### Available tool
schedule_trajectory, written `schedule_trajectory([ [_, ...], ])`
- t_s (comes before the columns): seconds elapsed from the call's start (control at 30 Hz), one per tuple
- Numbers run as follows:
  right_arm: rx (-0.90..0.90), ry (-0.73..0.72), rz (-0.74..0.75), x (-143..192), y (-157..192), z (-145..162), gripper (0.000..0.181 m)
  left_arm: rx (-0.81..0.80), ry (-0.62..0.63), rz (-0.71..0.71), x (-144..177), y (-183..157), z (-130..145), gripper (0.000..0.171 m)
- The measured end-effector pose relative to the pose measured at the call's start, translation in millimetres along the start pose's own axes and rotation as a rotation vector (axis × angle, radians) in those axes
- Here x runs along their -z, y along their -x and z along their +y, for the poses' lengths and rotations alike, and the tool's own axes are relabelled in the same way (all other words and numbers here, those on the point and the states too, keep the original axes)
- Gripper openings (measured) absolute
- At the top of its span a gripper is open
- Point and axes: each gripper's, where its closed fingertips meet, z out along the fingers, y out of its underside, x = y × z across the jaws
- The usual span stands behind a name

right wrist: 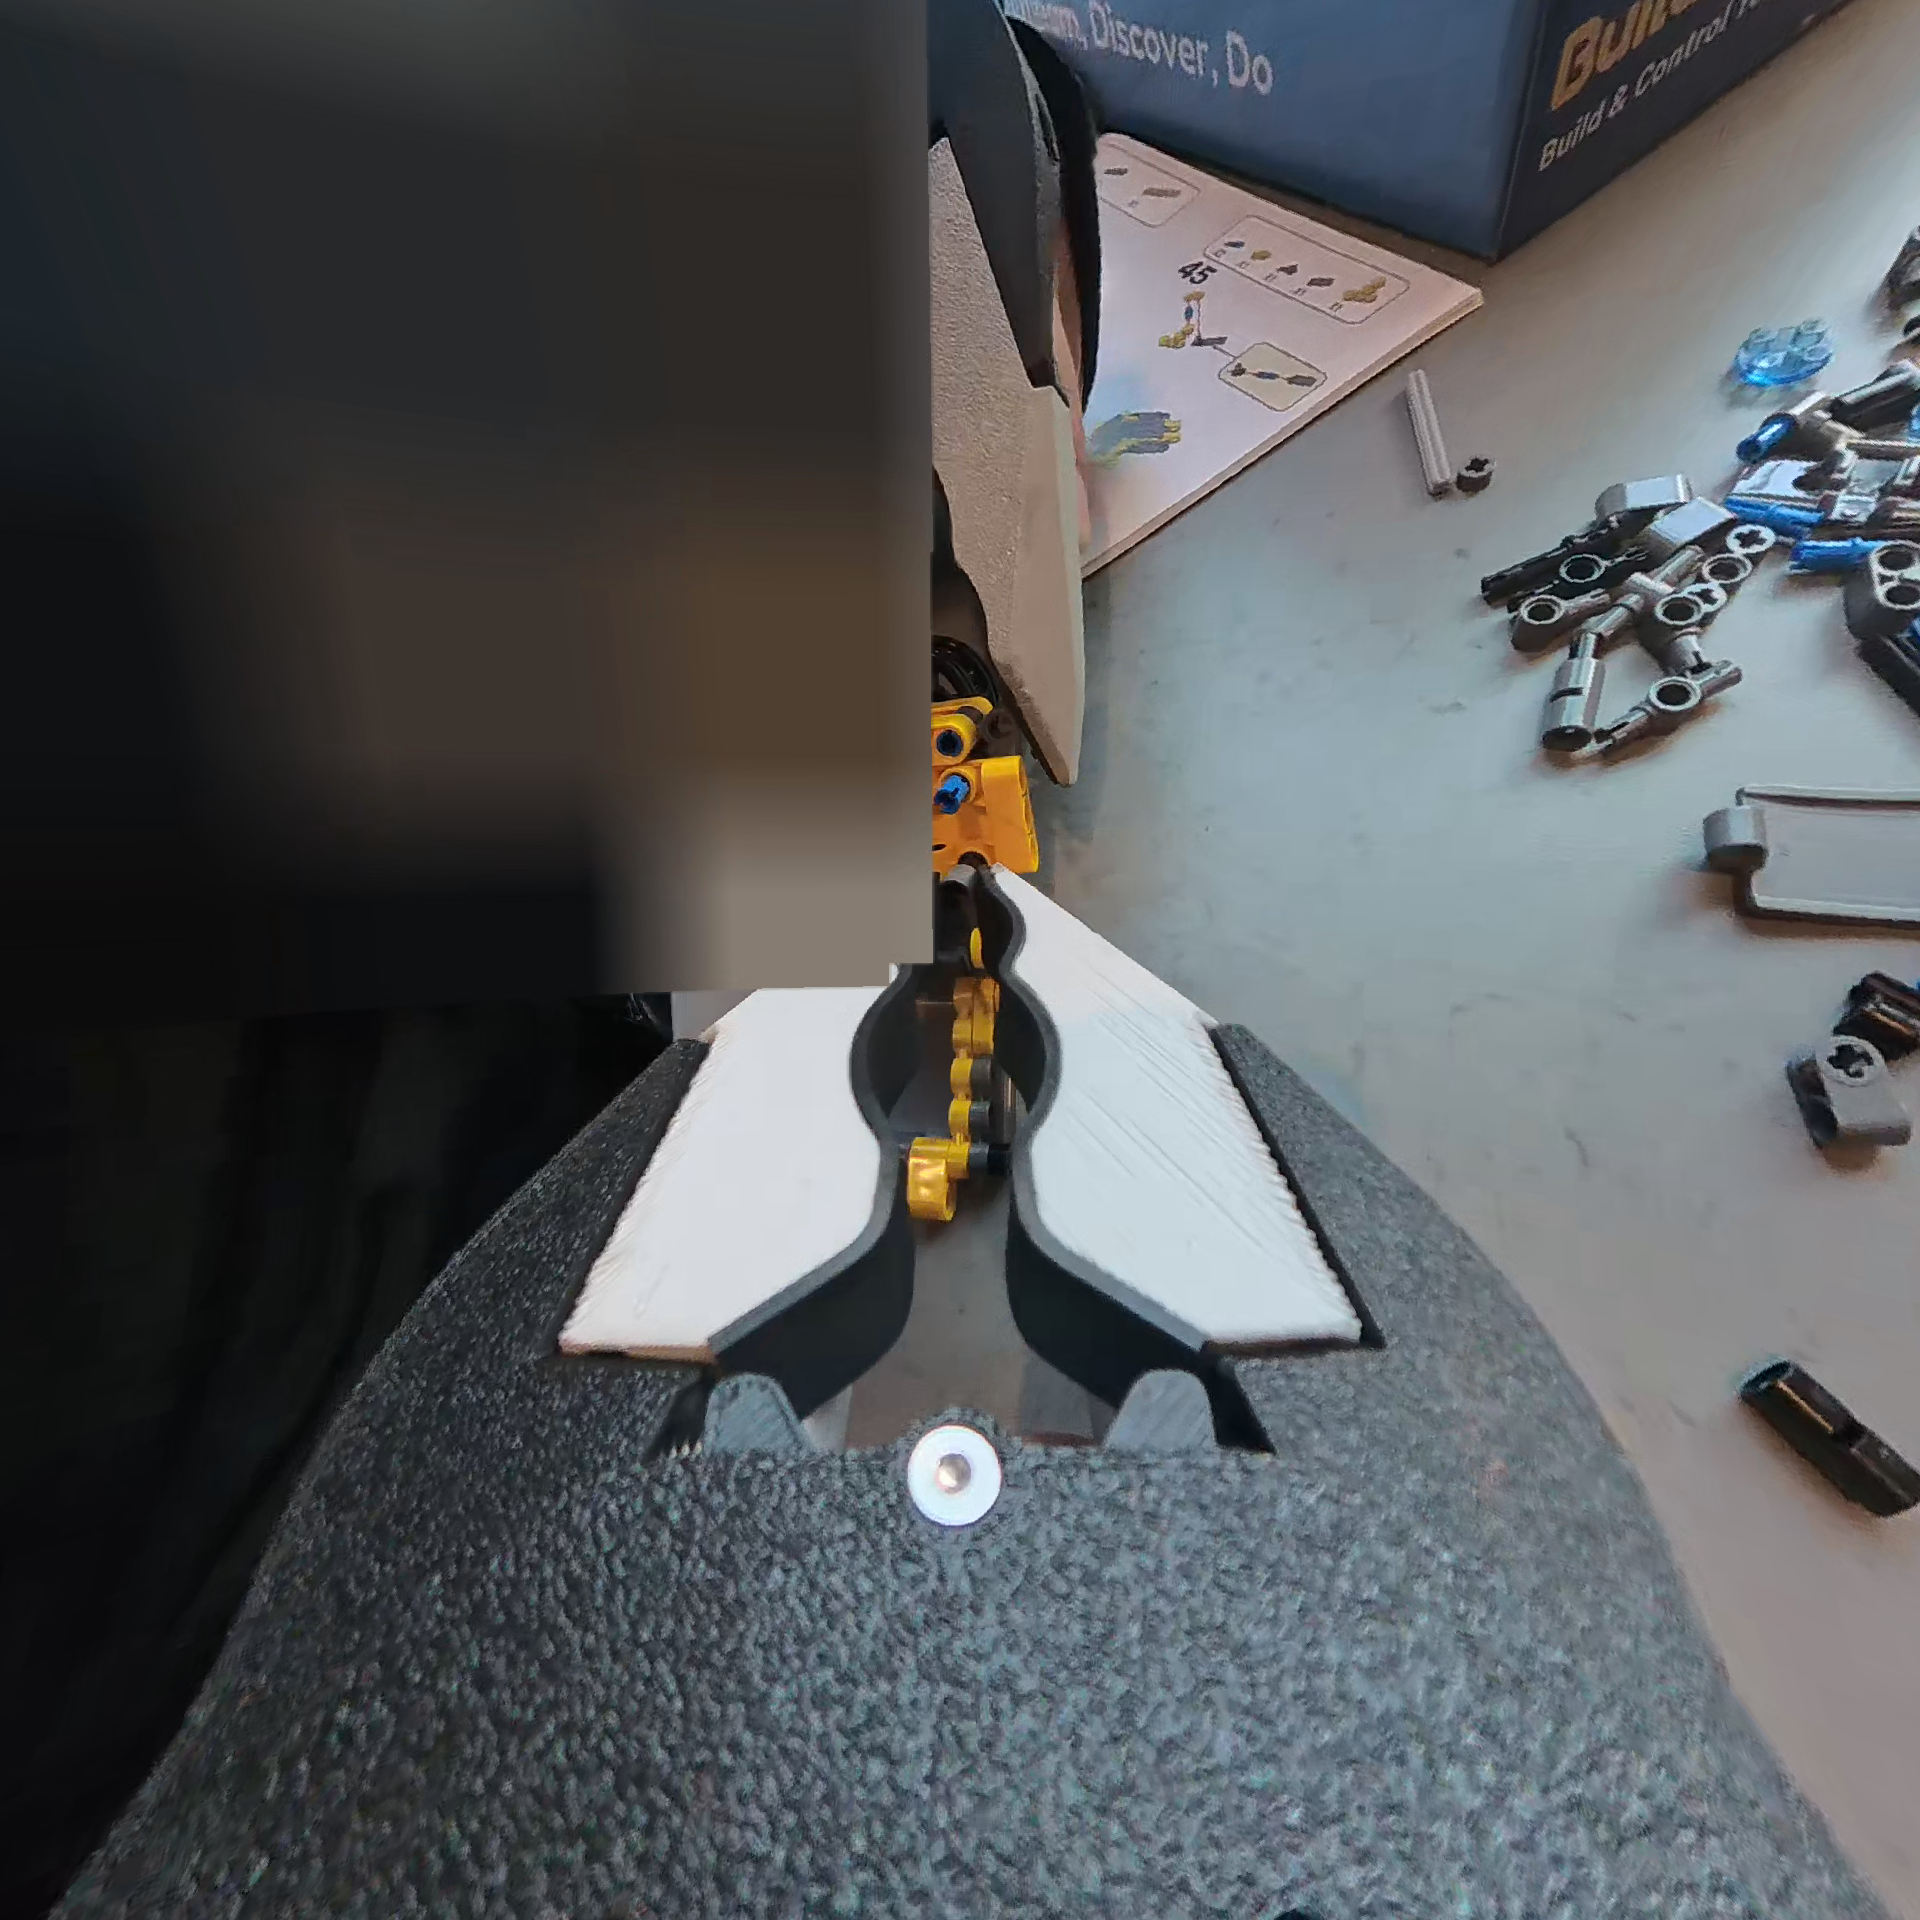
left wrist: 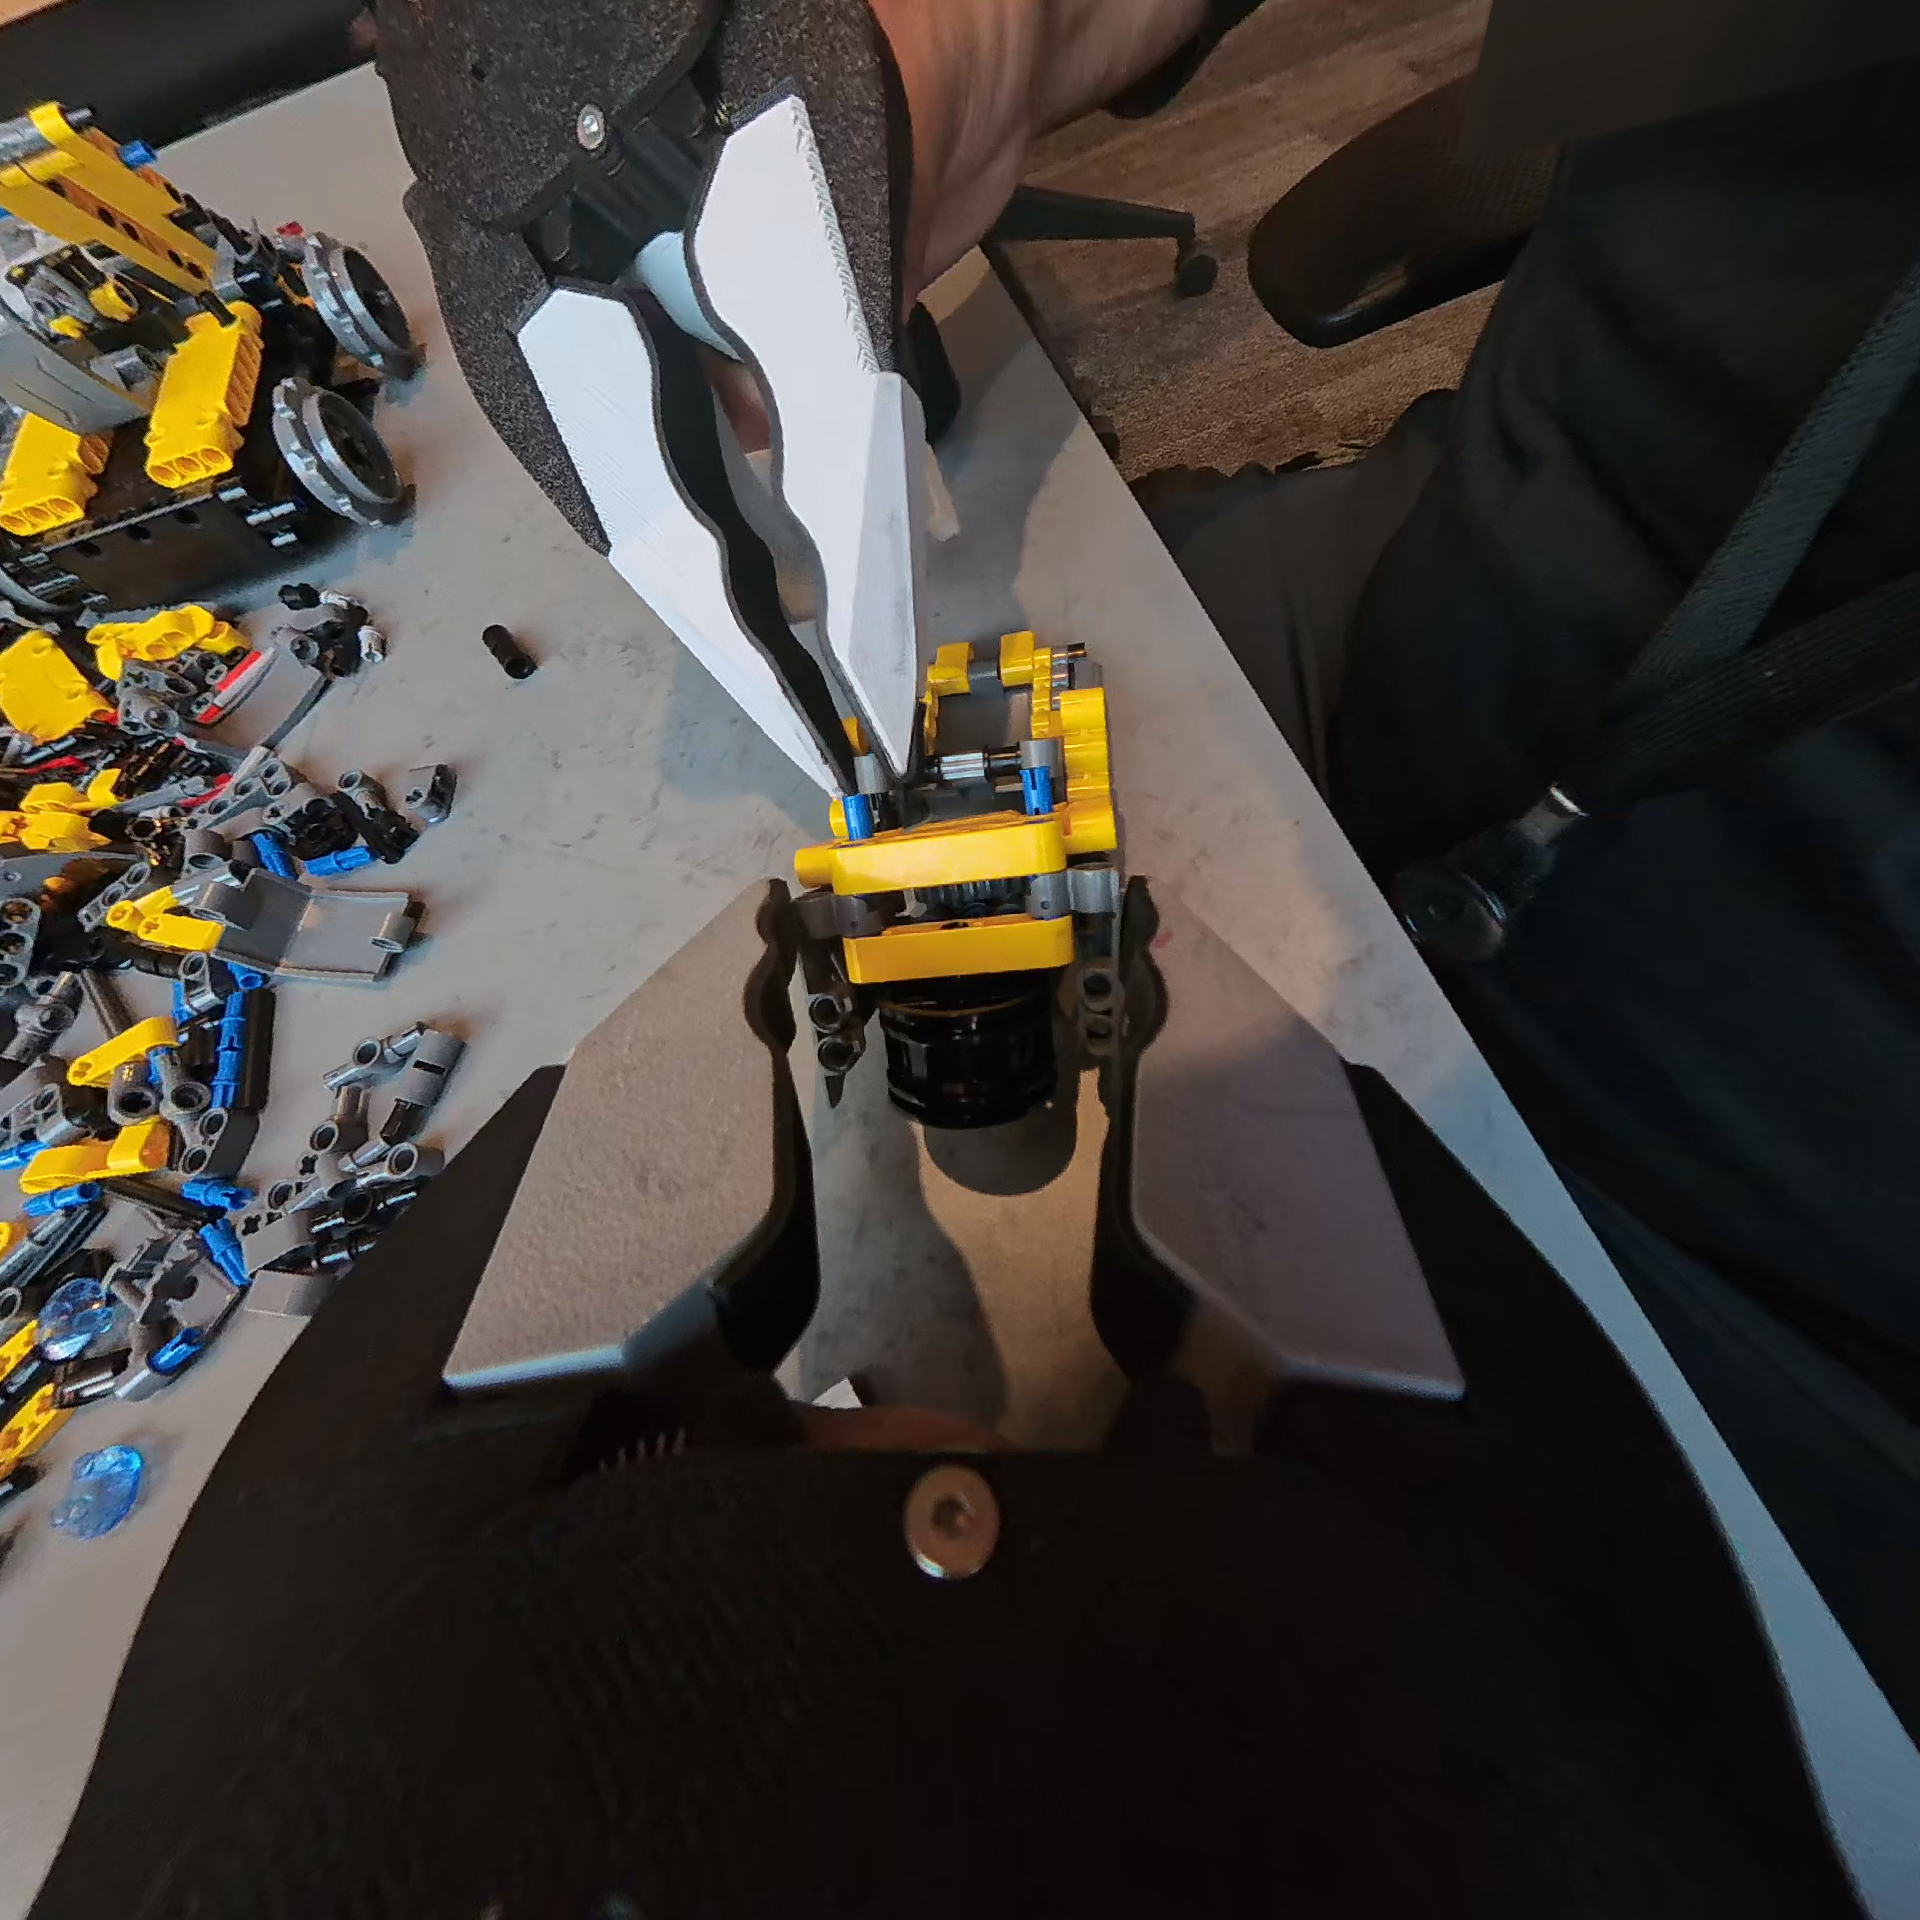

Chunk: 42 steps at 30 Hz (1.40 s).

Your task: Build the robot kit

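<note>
Pale grey counter [left wrist: 644, 727] is carrying scattered building-toy parts beside a dark office chair. Nearest in the left wrist view, the left gripper [left wrist: 951, 914] is gripping a small yellow-and-grey assembly [left wrist: 956, 894], its jaws clamped on the sides above a black wheel-like drum [left wrist: 966, 1060]. Just beyond, the right gripper [left wrist: 868, 774] is reaching down, its jaws nearly together and pinching a small part at the assembly's top by a blue pin [left wrist: 854, 816]. To the left, a heap of loose pieces [left wrist: 156, 987] is lying, and farther back a partly built yellow vehicle [left wrist: 156, 364]. In the right wrist view, an open instruction booklet [right wrist: 1247, 343] and a dark blue box [right wrist: 1558, 125] are sitting at the far edge.
</note>
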Motion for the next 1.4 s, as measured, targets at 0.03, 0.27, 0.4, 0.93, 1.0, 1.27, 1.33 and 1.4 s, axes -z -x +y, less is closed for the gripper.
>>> schedule_trajectory([
  [0.03, 0.005, 0.001, 0.004, 0, 0, 0, 0.005, 0.003, 0.0, 0.002, 0, 0, 0, 0.06],
  [0.27, 0.012, -0.017, 0.016, 4, 0, -1, 0.007, -0.003, -0.001, -0.007, -1, 2, 0, 0.061],
  [0.4, -0.001, -0.083, 0.042, 15, -3, -9, 0.012, 0.011, 0.002, -0.011, -1, 4, 1, 0.061],
  [0.93, 0.235, 0.087, 0.277, 10, -2, 1, 0.0, -0.018, 0.0, -0.02, -2, 2, 0, 0.061],
  [1.0, 0.236, 0.085, 0.266, 10, -2, 1, 0.0, -0.02, 0.001, -0.022, -2, 2, 0, 0.06],
  [1.27, 0.19, 0.07, 0.186, 5, -5, 1, 0.0, -0.036, 0.003, -0.026, -4, 2, 0, 0.06],
  [1.33, 0.198, 0.084, 0.168, 5, -5, 2, 0.0, -0.032, 0.0, -0.022, -4, 3, -1, 0.06],
  [1.4, 0.167, 0.056, 0.179, 7, -9, 1, 0.0, -0.014, 0.004, -0.039, -4, 7, 0, 0.061],
])
